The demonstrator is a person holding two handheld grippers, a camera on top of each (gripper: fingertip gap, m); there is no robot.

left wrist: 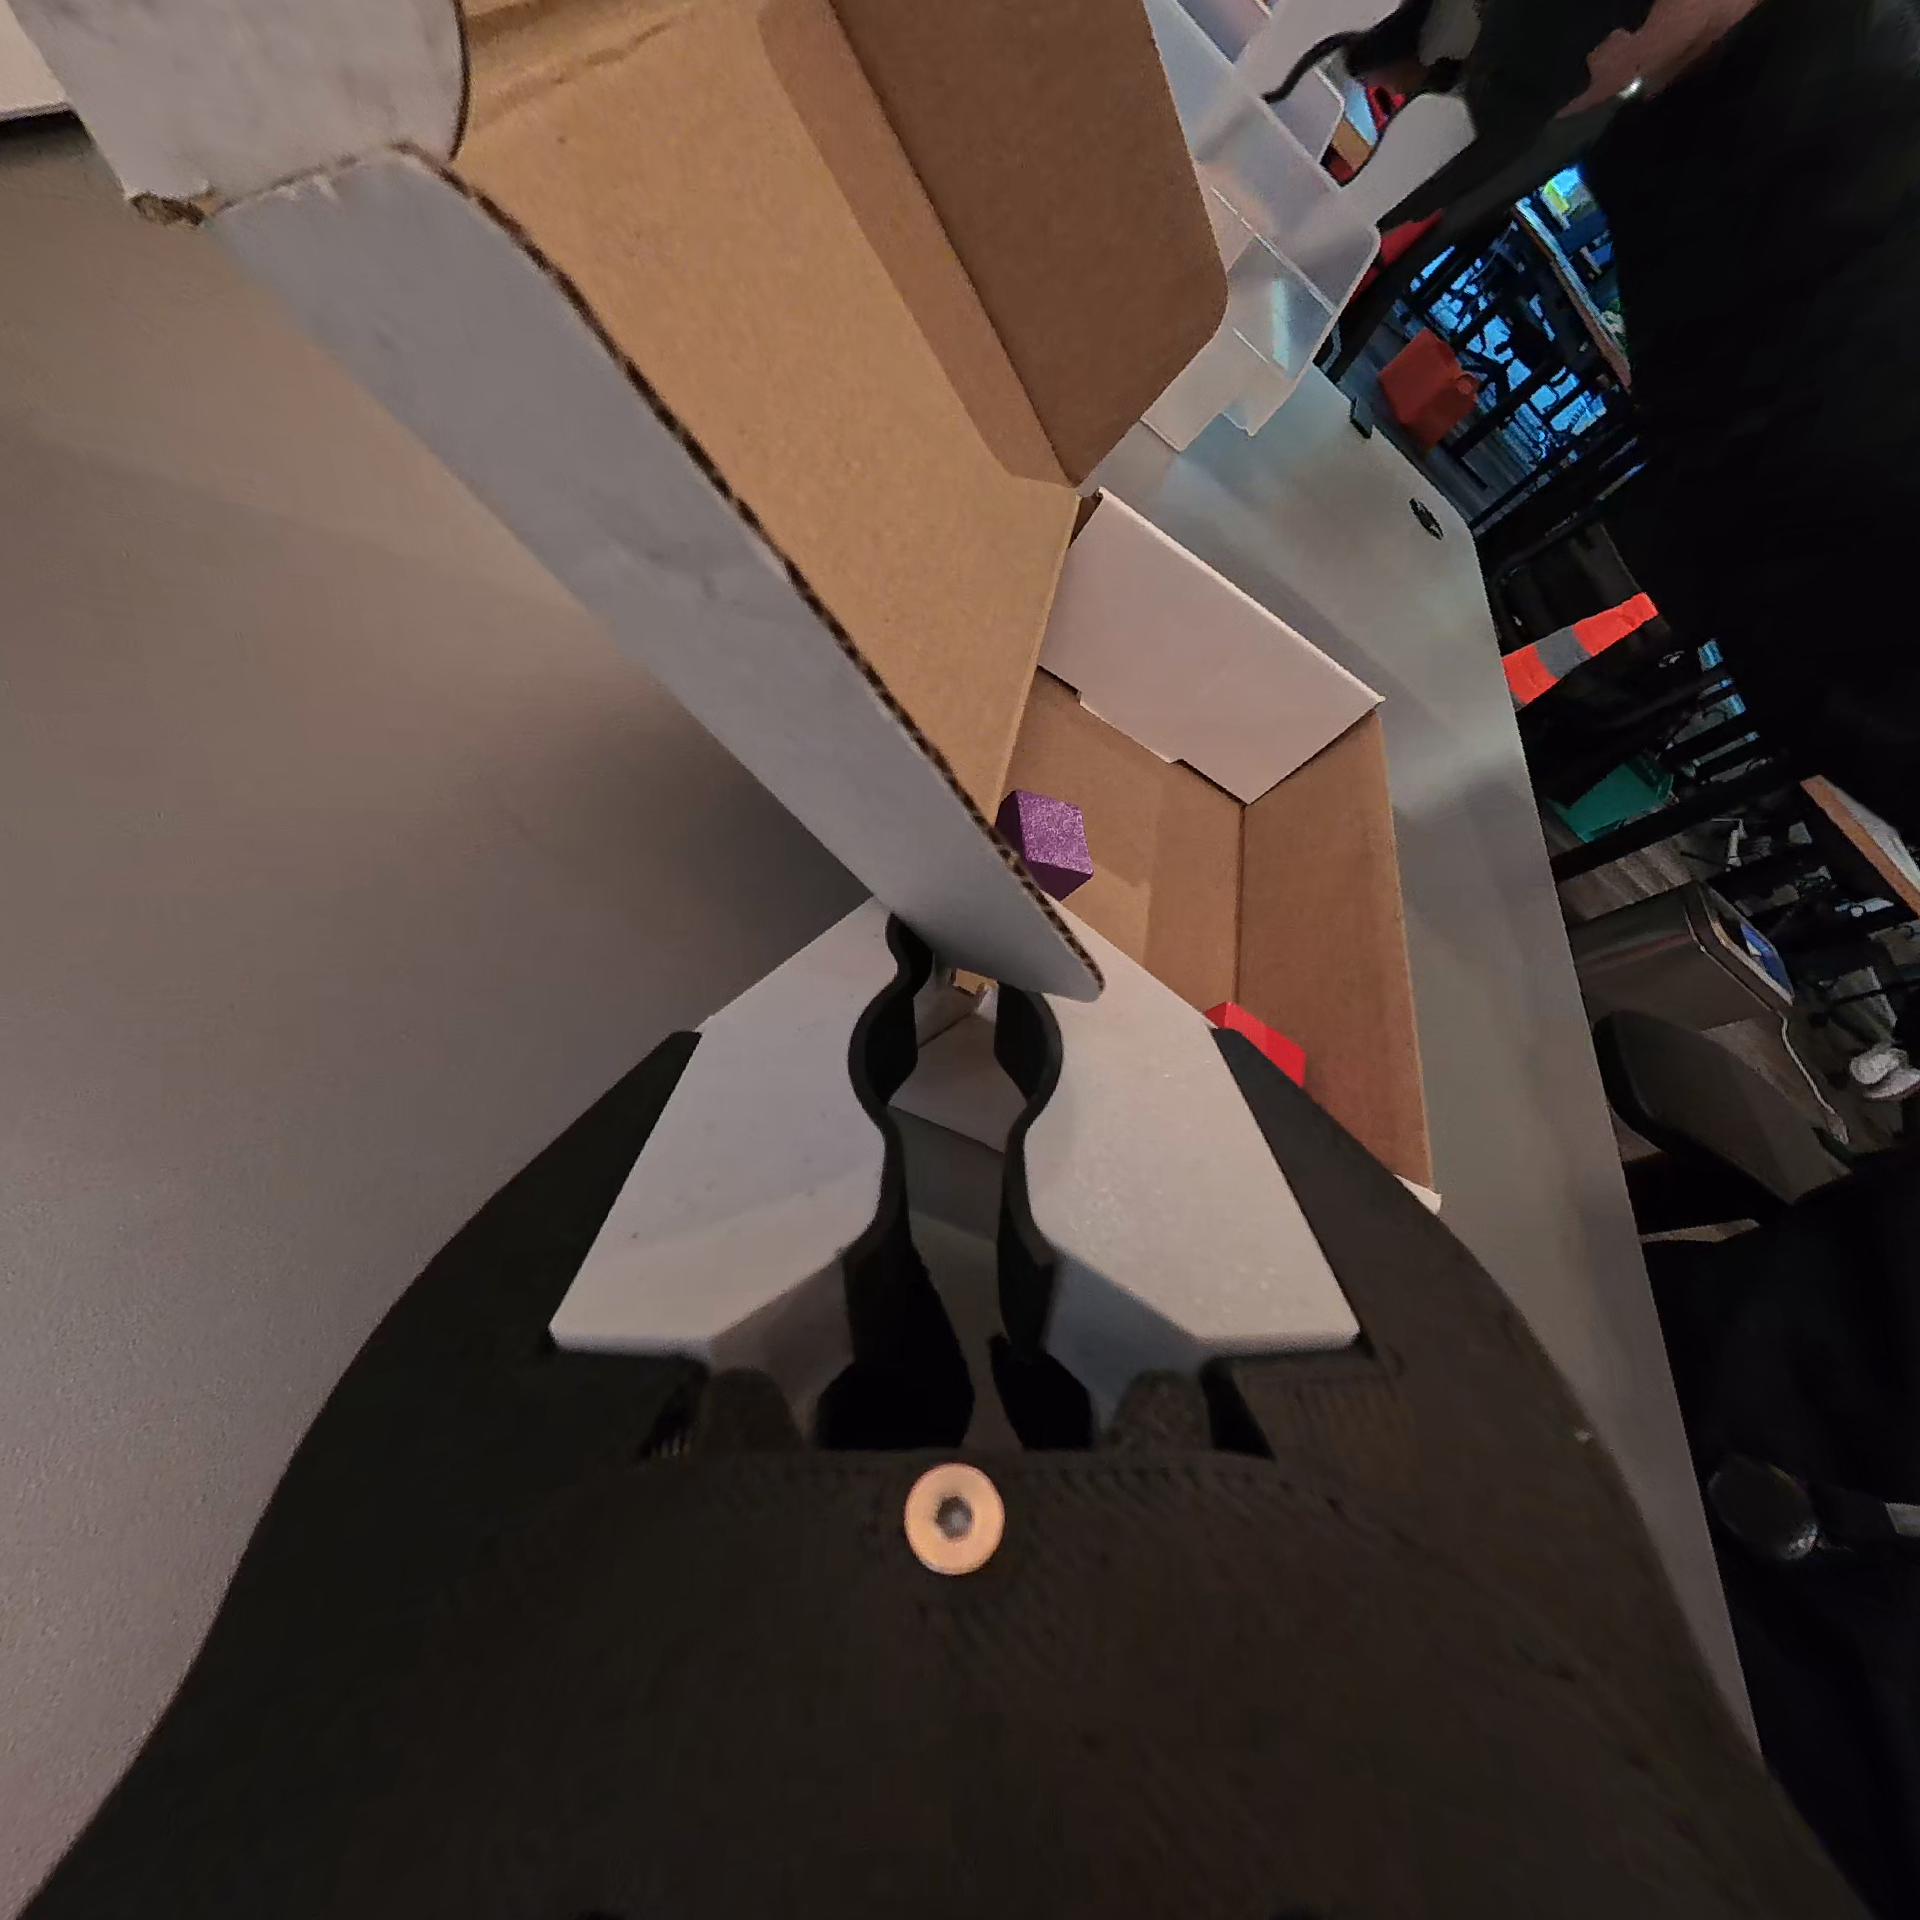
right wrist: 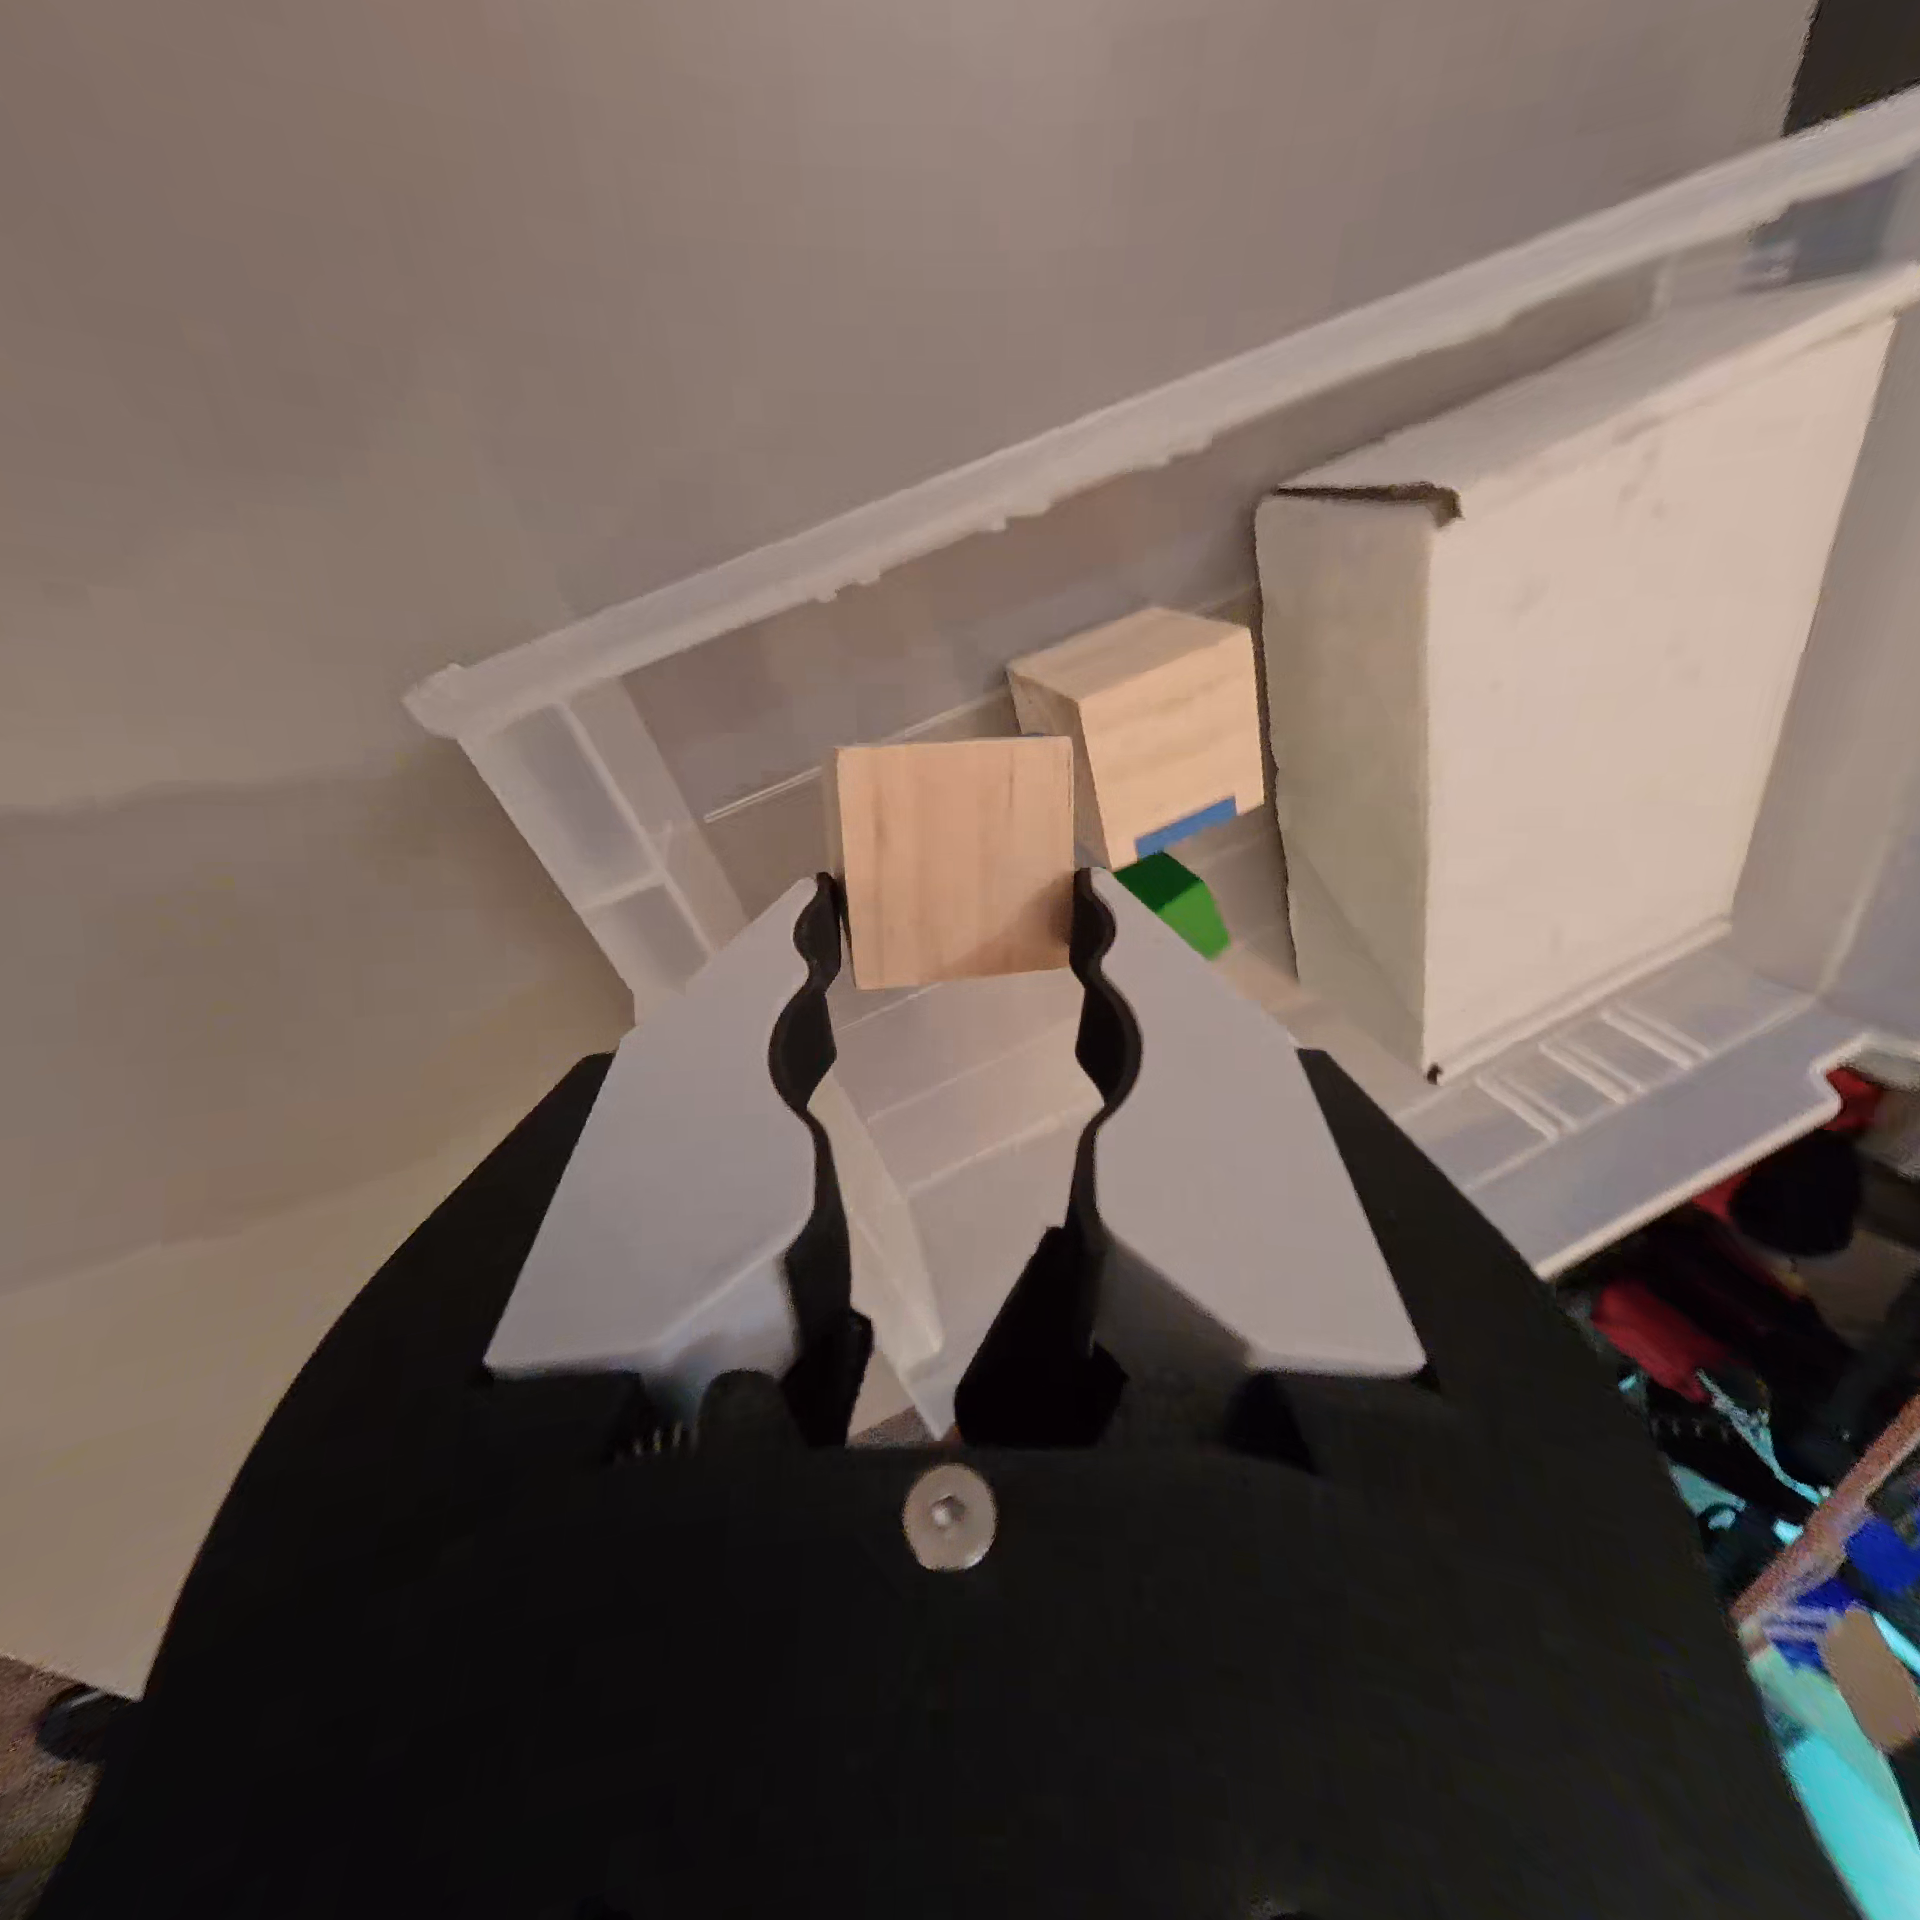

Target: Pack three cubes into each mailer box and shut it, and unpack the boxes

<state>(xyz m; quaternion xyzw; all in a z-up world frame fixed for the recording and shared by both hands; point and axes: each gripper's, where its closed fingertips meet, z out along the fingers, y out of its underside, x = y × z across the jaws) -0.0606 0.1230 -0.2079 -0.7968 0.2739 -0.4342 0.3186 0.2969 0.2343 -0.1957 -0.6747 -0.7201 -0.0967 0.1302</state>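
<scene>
My right tool [right wrist: 954, 914] pinches a light, hard wooden cube [right wrist: 954, 860] by two flat sides above the bin [right wrist: 1039, 488], while my left tool [left wrist: 951, 977], nearly pressed together, pinches the stiff, creasable lid flap [left wrist: 644, 582] of the open box [left wrist: 1320, 935] holding purple [left wrist: 1044, 840] and red [left wrist: 1257, 1039] cubes.

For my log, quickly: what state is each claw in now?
Left claw: closed on the open mailer box flap.
Right claw: closed on a plain wooden cube.
</scene>
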